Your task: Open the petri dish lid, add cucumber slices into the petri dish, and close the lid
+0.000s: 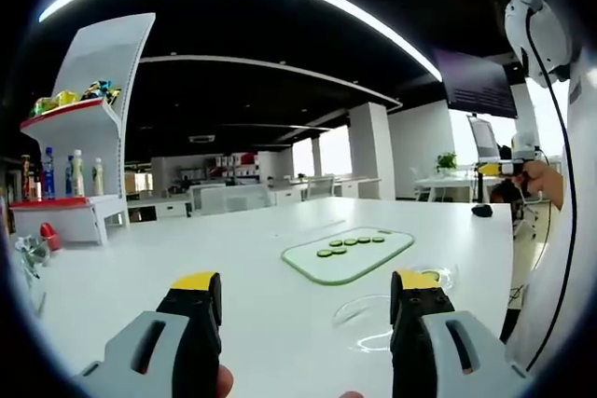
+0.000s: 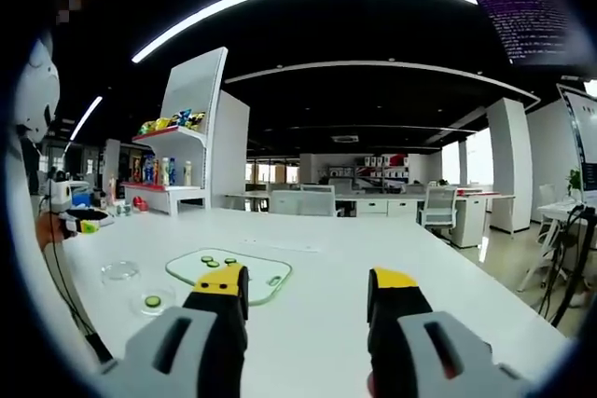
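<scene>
Both hand-held grippers released, jaws spread wide, nothing between them, hovering above white table (image 1: 140,267)

Left hand-held gripper (image 1: 308,297): yellow-tipped black jaws rising from bottom of left gripper view, fingertips of person peeking at bottom edge. Ahead, betw jaws and slightly right: clear glass cutting board (image 1: 347,254) flat on table, row of five cucumber slices (image 1: 350,246) on it. Just in front of right jaw, two clear round pieces: larger petri dish part (image 1: 366,309) nearer cam, partly hidden by jaw; smaller clear disc (image 1: 438,277) just beyond jaw tip. Can't tell which is lid vs base in this view

Right hand-held gripper (image 2: 305,297): same state, open and empty, over bare table. To left of its left jaw: same board (image 2: 229,272) w/ cucumber slices (image 2: 216,261) on it. Further left, two petri dish parts lying apart, not stacked: one clear and empty (image 2: 119,271), other (image 2: 153,302) nearer cam w/ one cucumber slice (image 2: 153,301) inside, uncovered

Bkgd: white display shelf (image 1: 93,137) w/ bottles and snack packs, office desks, chairs
</scene>
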Available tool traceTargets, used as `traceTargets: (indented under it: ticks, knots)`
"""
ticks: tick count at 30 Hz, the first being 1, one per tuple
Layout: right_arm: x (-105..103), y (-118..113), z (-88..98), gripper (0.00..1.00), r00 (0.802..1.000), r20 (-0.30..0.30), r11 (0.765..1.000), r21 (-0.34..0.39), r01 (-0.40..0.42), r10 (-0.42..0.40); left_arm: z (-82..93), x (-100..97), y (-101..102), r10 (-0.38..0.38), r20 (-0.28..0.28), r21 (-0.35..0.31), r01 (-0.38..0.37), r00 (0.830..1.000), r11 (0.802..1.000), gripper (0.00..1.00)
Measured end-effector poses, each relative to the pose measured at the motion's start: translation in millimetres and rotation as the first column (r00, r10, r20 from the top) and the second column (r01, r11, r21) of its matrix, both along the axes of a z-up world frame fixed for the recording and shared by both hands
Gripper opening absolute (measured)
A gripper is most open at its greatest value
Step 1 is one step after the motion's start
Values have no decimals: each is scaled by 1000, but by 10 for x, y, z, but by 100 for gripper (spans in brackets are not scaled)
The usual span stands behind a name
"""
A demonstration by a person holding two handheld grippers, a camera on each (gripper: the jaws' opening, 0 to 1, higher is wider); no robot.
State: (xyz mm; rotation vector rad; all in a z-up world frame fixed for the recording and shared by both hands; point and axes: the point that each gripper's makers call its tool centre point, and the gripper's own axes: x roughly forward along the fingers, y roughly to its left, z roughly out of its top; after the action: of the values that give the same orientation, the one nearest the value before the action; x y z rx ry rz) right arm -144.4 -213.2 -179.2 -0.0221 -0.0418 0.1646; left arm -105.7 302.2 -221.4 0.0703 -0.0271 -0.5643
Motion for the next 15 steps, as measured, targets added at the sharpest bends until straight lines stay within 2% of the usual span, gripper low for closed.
traceTargets:
  ticks: [7,15]
  knots:
    - [76,63,25,52,999,0,999,15,-38,38,20,-42,-27,-31,-4,-11,31,1000,999,75]
    - [203,315,74,55,989,-11,989,7,-149,149,-19,-84,-108,-97,-17,-8,97,995,995,76]
